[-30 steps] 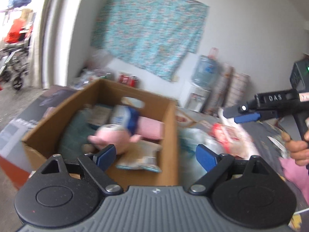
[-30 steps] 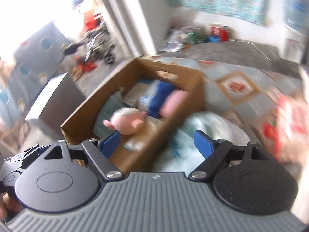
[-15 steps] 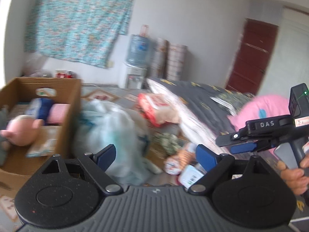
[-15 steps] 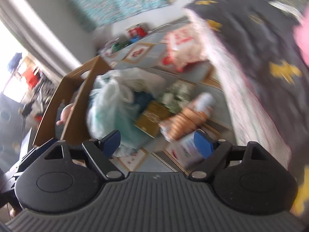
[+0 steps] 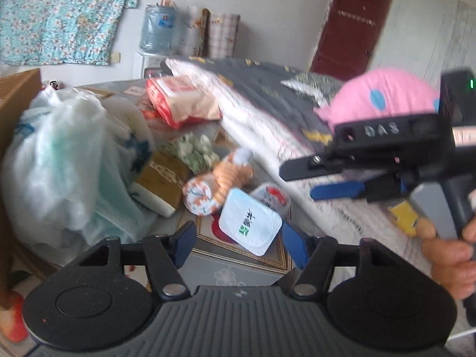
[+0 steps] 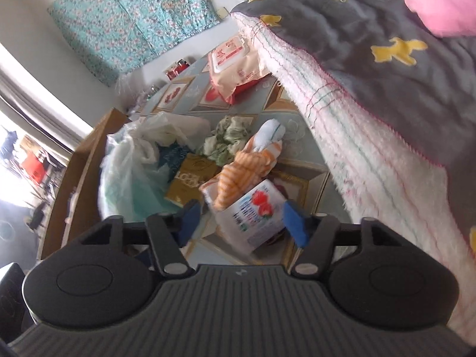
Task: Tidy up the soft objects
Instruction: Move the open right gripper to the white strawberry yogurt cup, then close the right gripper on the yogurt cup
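On the patterned floor beside the bed lies a white tissue pack (image 5: 250,223) with green print. My left gripper (image 5: 239,244) hovers over it, jaws closing, the pack between the fingers without visible pressure. A second pack with red strawberries (image 6: 255,208) sits between the fingers of my right gripper (image 6: 241,221), whose jaws are closing too; I see no firm grip. From the left wrist view the right gripper (image 5: 297,183) comes in from the right, held by a hand. An orange striped soft toy (image 6: 253,160) lies just behind the packs.
A plastic bag of soft stuff (image 5: 68,160) leans on the cardboard box (image 6: 83,160) at left. Green cloth (image 6: 229,139), a gold box (image 6: 190,178) and a red wipes pack (image 6: 235,62) lie on the floor. The bed (image 6: 357,47) carries a pink plush (image 5: 383,98).
Both grippers swung away from the cardboard box, rightward and down to the pile on the floor by the bed. Both pairs of jaws have narrowed.
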Action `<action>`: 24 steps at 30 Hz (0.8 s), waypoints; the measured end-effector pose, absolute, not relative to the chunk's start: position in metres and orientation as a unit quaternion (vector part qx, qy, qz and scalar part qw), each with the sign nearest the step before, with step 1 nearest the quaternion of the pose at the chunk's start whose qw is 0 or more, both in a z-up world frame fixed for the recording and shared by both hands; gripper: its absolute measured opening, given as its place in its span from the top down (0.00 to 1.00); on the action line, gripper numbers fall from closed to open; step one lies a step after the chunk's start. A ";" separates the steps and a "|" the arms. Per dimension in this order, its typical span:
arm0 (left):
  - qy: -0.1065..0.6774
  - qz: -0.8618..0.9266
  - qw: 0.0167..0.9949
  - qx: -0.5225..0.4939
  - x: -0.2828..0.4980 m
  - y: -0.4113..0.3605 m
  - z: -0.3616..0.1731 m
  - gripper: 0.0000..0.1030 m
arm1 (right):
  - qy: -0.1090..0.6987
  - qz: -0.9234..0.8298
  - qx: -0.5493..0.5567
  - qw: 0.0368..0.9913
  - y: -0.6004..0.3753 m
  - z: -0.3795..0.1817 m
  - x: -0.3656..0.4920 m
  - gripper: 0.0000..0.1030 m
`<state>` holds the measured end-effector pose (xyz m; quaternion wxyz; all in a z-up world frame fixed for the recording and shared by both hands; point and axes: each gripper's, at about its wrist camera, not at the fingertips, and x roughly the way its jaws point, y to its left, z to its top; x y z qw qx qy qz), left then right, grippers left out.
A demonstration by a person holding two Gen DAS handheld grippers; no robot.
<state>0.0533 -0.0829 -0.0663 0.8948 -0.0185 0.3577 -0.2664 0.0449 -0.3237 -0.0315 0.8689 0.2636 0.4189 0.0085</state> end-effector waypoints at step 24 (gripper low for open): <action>0.362 -0.276 0.886 -0.094 0.058 -0.096 -0.062 0.72 | 0.456 0.074 0.382 0.800 -0.340 -0.082 0.070 0.83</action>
